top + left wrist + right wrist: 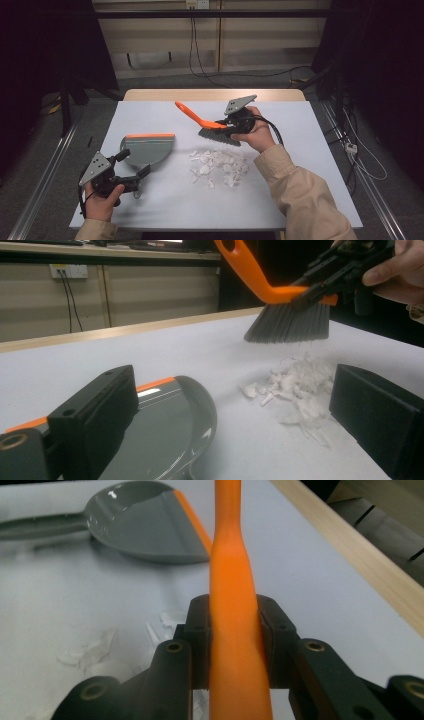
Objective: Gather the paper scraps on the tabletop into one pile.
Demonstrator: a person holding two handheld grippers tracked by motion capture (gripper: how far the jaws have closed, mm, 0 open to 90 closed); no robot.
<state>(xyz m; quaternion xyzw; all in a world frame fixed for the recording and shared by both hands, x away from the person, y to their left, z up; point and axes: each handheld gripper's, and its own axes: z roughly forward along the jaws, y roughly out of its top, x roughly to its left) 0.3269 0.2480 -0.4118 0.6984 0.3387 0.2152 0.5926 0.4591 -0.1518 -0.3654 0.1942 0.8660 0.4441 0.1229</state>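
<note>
Two tools in play: brush [210, 125] and dustpan [147, 149], with a loose heap of white scraps [220, 164] between them on the pale counter [310, 165].

Right gripper [235, 625] pinches the brush by its smooth orange plastic handle, jaws pressed against both sides. Grey bristles hang just above the far edge of the scraps, clear of the counter. Handle's long axis runs up and away toward the far left.

Dustpan lies flat, left of the scraps and apart from them: glossy grey plastic scoop, orange strip along its straight lip, lip facing the far side of the counter. Its stub handle points toward the left gripper [131, 180], whose jaws are spread. From the left gripper view the handle sits beside one jaw; contact hard to judge, probably not gripped.

Scraps: thin, irregular, papery flakes. They lie between brush and pan, so a sweep would likely run leftward, and the pan looks to need turning to meet it.
</note>
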